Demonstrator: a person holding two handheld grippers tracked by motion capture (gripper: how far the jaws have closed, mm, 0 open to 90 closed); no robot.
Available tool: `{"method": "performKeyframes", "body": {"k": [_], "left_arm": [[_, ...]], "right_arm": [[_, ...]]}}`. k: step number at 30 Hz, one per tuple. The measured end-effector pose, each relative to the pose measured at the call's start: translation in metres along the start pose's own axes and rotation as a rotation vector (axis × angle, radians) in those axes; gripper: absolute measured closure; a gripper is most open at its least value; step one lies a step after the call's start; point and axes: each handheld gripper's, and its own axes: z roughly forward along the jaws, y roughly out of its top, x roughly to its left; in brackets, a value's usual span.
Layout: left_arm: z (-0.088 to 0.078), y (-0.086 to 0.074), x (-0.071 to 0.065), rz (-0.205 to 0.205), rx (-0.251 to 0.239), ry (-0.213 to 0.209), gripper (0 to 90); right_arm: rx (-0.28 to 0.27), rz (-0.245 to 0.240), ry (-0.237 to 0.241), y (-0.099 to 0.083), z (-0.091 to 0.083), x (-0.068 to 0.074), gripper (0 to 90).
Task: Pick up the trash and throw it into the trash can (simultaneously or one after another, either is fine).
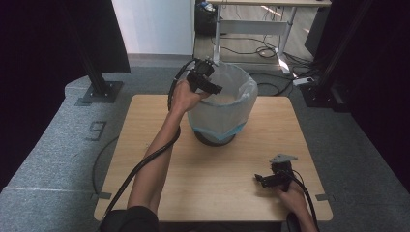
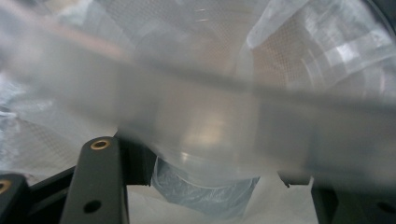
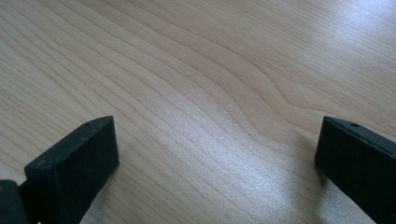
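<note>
1. A wastebasket (image 1: pixel 220 113) lined with a clear plastic bag (image 1: pixel 241 89) is seen at the far middle of the wooden table (image 1: pixel 193 179).
2. The left gripper (image 1: pixel 209 83) is held at the basket's near-left rim; its jaws are pinched nearly closed on the bag's folded edge (image 2: pixel 196 116), which is blurred across the left gripper view.
3. The right gripper (image 1: pixel 263 181) is rested low over the table's near right corner, well apart from the basket, jaws spread wide with nothing between them.
4. Risk judged: thin film could slip from the pinch or tear if pulled hard.
5. Risk judged: with the basket unsteadied, a sideways pull could tip or drag it.
</note>
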Motion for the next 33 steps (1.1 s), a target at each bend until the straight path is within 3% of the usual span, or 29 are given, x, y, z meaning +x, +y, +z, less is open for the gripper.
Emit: {"method": "performKeyframes", "body": {"k": [3,10,13,26,33], "left_arm": [[0.004,-0.002,0.001,-0.002,0.014,0.013,33.7],[0.011,-0.004,0.003,-0.023,0.033,0.055,6.8],[0.011,-0.005,0.004,-0.022,0.037,0.063,0.5],[-0.012,-0.006,0.005,-0.004,0.003,0.024,0.0],[-0.027,-0.006,0.006,0.01,-0.009,0.027,0.0]], "right_arm": [[0.0,0.0,0.0,0.0,0.0,0.0,0.0],[0.0,0.0,0.0,0.0,0.0,0.0,0.0],[0.0,0.0,0.0,0.0,0.0,0.0,0.0],[-0.001,-0.003,0.002,0.0,0.0,0.0,0.0],[-0.001,-0.003,0.002,0.0,0.0,0.0,0.0]]}}
